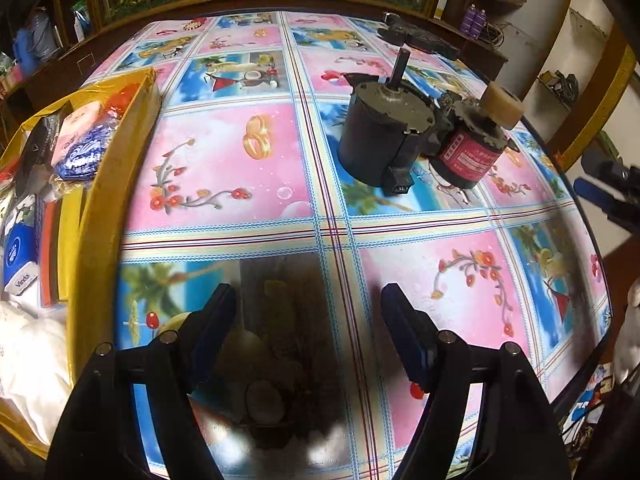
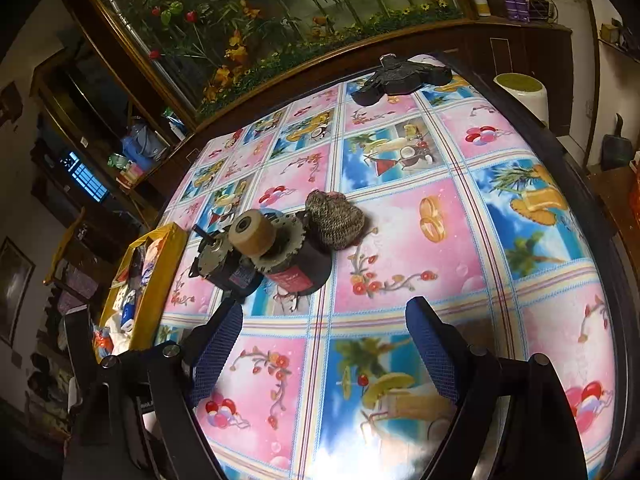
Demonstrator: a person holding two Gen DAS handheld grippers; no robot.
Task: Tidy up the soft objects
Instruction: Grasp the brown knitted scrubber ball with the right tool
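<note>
A yellow box (image 1: 120, 152) stands at the table's left edge with tissue packs (image 1: 80, 148) and other soft white items inside; the right wrist view shows the box (image 2: 160, 272) too. A knitted grey-brown soft lump (image 2: 335, 219) lies mid-table, just behind two motors. My left gripper (image 1: 308, 300) hovers open over bare tablecloth beside the box, with nothing between its fingers. My right gripper (image 2: 324, 312) is open and empty too, in front of the motors, with the knitted lump a little further off. In the left wrist view the right gripper's fingers (image 1: 600, 192) show at the right edge.
Two electric motors (image 1: 384, 128) (image 2: 280, 256) stand together mid-table, one topped with a tan roller (image 2: 252, 232). A black flat object (image 2: 400, 76) lies at the far edge. A white stool (image 2: 524, 92) stands beyond the table's right side. A patterned tablecloth (image 1: 224, 168) covers the round table.
</note>
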